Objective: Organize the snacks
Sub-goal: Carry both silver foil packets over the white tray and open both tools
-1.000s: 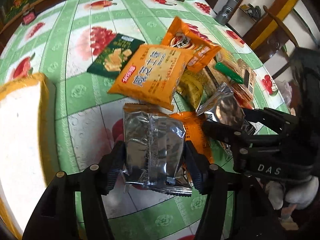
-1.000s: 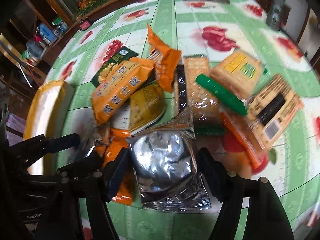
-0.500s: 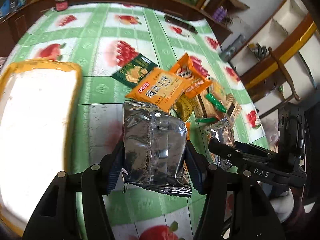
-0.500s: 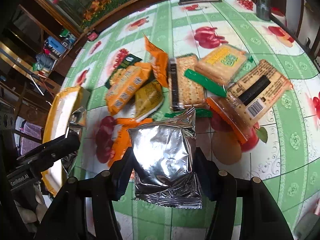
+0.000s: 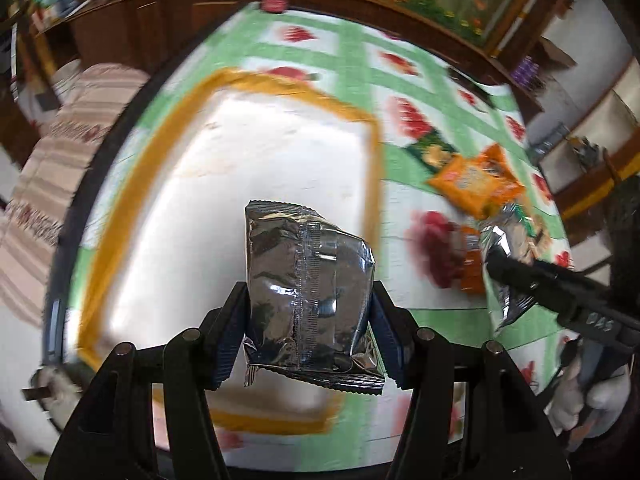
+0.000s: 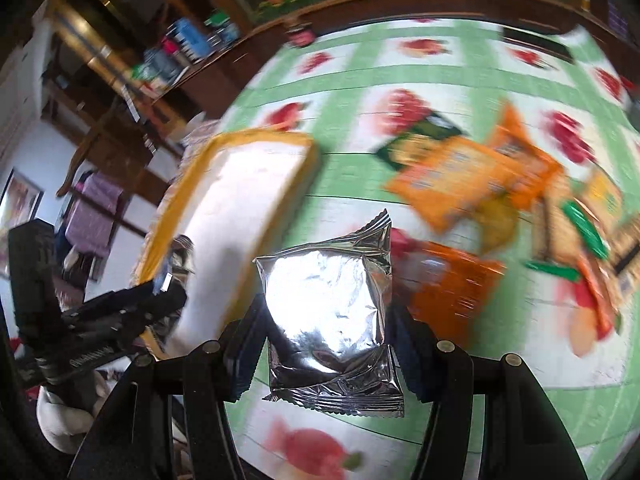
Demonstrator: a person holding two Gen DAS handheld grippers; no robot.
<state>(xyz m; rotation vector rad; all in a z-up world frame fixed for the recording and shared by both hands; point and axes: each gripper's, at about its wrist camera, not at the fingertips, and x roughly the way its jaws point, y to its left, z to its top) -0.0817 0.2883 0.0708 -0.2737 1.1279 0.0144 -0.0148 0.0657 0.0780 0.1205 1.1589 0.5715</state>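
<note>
— Left gripper (image 5: pixel 310 312): black plastic throughout, two angular fingers widening into hollow, slotted arms. Blue ribbed pads (image 5: pixel 384 334) on the inner faces. Round silver screw heads along the upper edges, two per side.

— Same build on the right gripper (image 6: pixel 328 346): black, dark ribbed pads, four silver screw heads. From the left camera, white lettering along its side, reading "DAS".

— White lettering also on the left unit from the right camera, too blurred to read. Boxy black housing behind it.

— White glove (image 5: pixel 600 404) around the right handle. Another white glove (image 6: pixel 66 414) under the left one.
</note>
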